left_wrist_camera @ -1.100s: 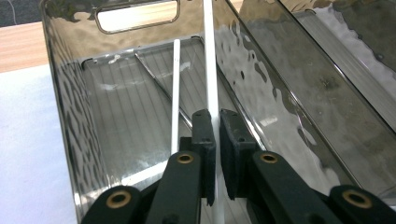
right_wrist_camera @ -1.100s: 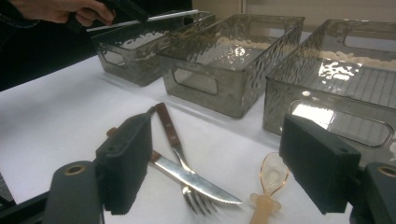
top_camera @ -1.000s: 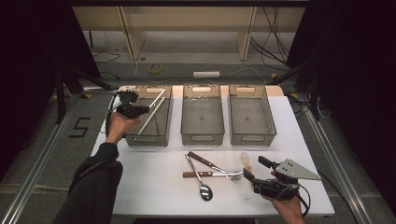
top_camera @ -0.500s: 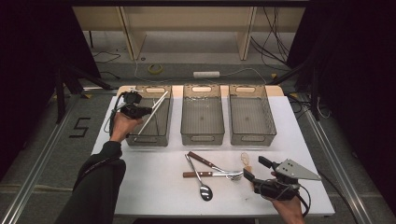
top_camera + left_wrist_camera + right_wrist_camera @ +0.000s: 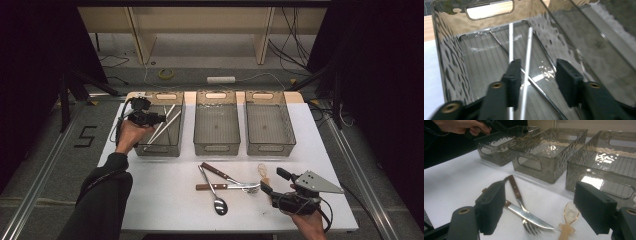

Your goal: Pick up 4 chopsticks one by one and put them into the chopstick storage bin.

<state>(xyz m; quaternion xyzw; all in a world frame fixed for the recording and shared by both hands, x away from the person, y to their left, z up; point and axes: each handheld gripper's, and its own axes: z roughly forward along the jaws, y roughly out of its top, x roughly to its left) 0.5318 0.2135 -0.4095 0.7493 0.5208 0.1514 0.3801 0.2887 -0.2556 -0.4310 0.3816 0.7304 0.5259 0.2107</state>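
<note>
Three bins [image 5: 215, 148], two chopsticks [image 5: 528, 57], one fork [image 5: 250, 187]

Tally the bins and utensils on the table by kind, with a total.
Bins: 3
Chopsticks: 2
Spoons: 2
Knife: 1
Fork: 1
Total: 9

Chopsticks [image 5: 529, 50]: smooth bright metal, glossy; left bin [image 5: 176, 107], 10 o'clock on table: clear smoky plastic, dimpled walls, ribbed floor; left gripper [image 5: 537, 75] pads: matt black plastic; knife [image 5: 530, 216], 6 o'clock: polished steel, wood handle; table [image 5: 165, 200]: matt white.
</note>
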